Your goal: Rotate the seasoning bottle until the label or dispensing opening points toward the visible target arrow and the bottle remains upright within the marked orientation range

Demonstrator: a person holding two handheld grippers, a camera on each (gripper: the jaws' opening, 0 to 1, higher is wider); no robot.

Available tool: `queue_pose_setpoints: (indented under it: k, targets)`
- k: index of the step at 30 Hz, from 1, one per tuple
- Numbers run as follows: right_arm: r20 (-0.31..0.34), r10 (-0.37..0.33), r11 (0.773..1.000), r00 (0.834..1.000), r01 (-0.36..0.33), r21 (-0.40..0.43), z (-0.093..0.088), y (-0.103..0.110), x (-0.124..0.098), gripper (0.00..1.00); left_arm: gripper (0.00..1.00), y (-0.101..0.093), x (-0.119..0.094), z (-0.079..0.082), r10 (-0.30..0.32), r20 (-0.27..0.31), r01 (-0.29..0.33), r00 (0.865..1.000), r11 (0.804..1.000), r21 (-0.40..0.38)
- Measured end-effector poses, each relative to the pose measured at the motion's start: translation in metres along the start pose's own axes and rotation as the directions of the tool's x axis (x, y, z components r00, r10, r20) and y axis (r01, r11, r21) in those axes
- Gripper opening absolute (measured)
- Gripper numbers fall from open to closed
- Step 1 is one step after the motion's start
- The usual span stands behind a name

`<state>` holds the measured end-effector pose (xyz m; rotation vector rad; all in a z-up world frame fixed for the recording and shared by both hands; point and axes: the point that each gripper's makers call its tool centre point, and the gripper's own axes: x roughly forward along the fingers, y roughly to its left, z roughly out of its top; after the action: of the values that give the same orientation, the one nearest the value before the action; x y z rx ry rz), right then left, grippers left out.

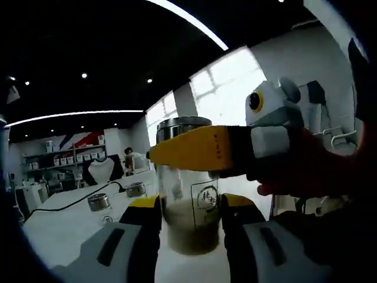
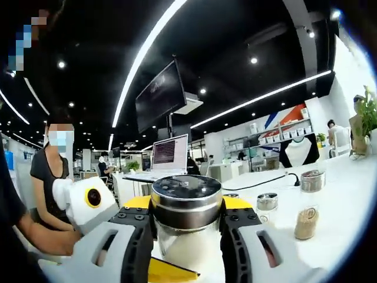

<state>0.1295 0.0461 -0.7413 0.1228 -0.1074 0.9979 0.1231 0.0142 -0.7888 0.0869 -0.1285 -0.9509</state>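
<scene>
Left hand-held gripper (image 1: pixel 189 219) clamps the seasoning bottle (image 1: pixel 189 224) low, centre frame, upright. Right hand-held gripper (image 2: pixel 187 233) grips its metal lid (image 2: pixel 187 200), bottom centre.

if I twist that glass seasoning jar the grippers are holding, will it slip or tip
The seasoning jar looks like smooth glass, so it may slip under a loose grip. Its seasoning fill sits low, which should steady it, though the metal lid adds top weight. The left gripper and right gripper bracket it, limiting tipping.
</scene>
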Motion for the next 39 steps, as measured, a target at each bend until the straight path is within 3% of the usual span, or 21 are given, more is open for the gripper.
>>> queue_pose_setpoints:
  k: [1, 4, 6, 8, 10, 12, 14, 17, 18, 22, 26, 33, 39]
  targets:
    - [-0.003, 0.039, 0.999, 0.999, -0.039, -0.004, 0.000, 0.005, 0.001, 0.41, 0.42, 0.001, 0.000, -0.003, -0.022, 0.000, 0.022, 1.000, 0.996, -0.085]
    - [0.006, 0.098, 0.995, 0.995, -0.097, -0.011, 0.002, 0.011, 0.002, 0.41, 0.43, 0.003, 0.000, -0.004, -0.037, 0.024, 0.041, 0.999, 0.984, -0.175]
    - [0.017, 0.103, 0.994, 0.995, -0.104, 0.017, 0.002, 0.010, 0.003, 0.41, 0.42, 0.002, 0.000, -0.003, -0.027, 0.019, 0.029, 0.999, 0.989, -0.148]
    - [0.034, 0.106, 0.994, 0.994, -0.107, 0.026, 0.003, 0.010, 0.004, 0.42, 0.42, 0.007, -0.003, 0.000, 0.038, 0.019, -0.037, 0.999, 0.997, -0.068]
    - [0.063, 0.053, 0.996, 0.997, -0.057, 0.068, 0.007, 0.003, 0.004, 0.41, 0.41, 0.010, -0.003, 0.003, 0.087, 0.038, -0.085, 0.995, 0.995, -0.056]
    - [0.041, -0.023, 0.999, 0.999, 0.022, 0.048, 0.002, -0.005, 0.005, 0.41, 0.41, 0.021, -0.004, -0.002, 0.193, 0.011, -0.193, 0.981, 0.981, 0.020]
    - [0.011, -0.101, 0.995, 0.995, 0.101, -0.009, -0.004, -0.012, 0.005, 0.41, 0.41, 0.031, -0.005, -0.010, 0.284, -0.026, -0.278, 0.959, 0.953, 0.123]
    - [0.026, -0.109, 0.994, 0.994, 0.110, -0.016, -0.006, -0.007, 0.011, 0.40, 0.41, 0.027, -0.005, -0.013, 0.257, -0.004, -0.257, 0.966, 0.966, -0.021]
    - [0.031, -0.115, 0.993, 0.993, 0.115, -0.017, -0.006, -0.007, 0.011, 0.40, 0.41, 0.027, -0.005, -0.013, 0.256, -0.005, -0.256, 0.967, 0.966, -0.033]
    - [0.005, -0.132, 0.988, 0.991, 0.132, -0.078, -0.011, -0.002, 0.020, 0.40, 0.41, 0.035, -0.009, -0.020, 0.307, -0.040, -0.306, 0.951, 0.952, 0.028]
    - [-0.006, -0.138, 0.986, 0.990, 0.137, -0.098, -0.012, -0.001, 0.025, 0.40, 0.41, 0.037, -0.012, -0.020, 0.308, -0.030, -0.308, 0.951, 0.951, -0.022]
    - [-0.029, -0.147, 0.983, 0.989, 0.142, -0.114, -0.016, 0.000, 0.028, 0.40, 0.41, 0.041, -0.014, -0.020, 0.335, -0.026, -0.335, 0.942, 0.942, -0.003]
    - [-0.079, -0.152, 0.984, 0.985, 0.143, -0.108, -0.026, -0.003, 0.027, 0.40, 0.41, 0.041, -0.014, -0.028, 0.340, -0.057, -0.340, 0.939, 0.940, -0.004]
